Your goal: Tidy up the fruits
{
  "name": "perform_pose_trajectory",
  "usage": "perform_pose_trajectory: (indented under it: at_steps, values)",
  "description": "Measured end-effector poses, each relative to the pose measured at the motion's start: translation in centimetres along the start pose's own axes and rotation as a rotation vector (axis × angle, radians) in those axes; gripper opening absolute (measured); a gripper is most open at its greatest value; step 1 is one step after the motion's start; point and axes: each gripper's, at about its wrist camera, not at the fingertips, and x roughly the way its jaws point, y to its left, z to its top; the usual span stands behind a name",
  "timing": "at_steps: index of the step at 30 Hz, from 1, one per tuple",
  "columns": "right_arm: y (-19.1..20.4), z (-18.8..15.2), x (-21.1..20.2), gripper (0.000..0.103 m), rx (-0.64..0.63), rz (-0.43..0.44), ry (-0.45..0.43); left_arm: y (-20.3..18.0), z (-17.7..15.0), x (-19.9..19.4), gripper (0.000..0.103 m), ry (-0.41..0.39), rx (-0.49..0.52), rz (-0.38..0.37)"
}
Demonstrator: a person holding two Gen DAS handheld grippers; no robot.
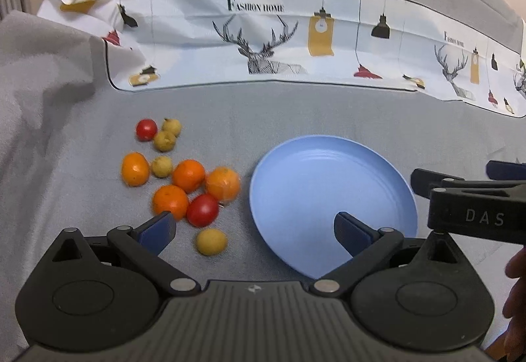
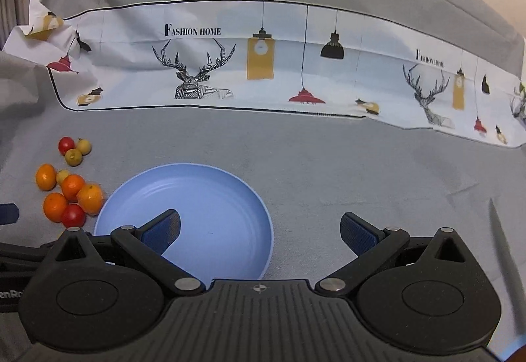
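A cluster of fruit lies on the grey cloth left of an empty blue plate: several oranges, two red tomatoes and several small yellow fruits. My left gripper is open and empty, low over the cloth between the fruit and the plate; its right finger overlaps the plate's near rim. My right gripper is open and empty, with its left finger over the plate. The fruit cluster shows at the left of the right wrist view. The right gripper's body shows at the right of the left wrist view.
A white printed cloth with deer and lamps runs along the back, also in the right wrist view. Grey fabric rises in folds at the left. Grey cloth spreads right of the plate.
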Motion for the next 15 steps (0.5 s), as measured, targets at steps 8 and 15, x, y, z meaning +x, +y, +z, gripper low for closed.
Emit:
perform_pose_trajectory:
  at_steps: [8,15]
  values:
    - [-1.5,-0.5,1.4,0.103,0.054,-0.011,0.078,-0.8,0.1,1.2,0.103,0.026,0.025,0.047]
    - [-3.1,-1.0,2.5,0.088,0.105,-0.063,0.156,-0.5,0.0,1.7,0.064,0.060,0.008,0.000]
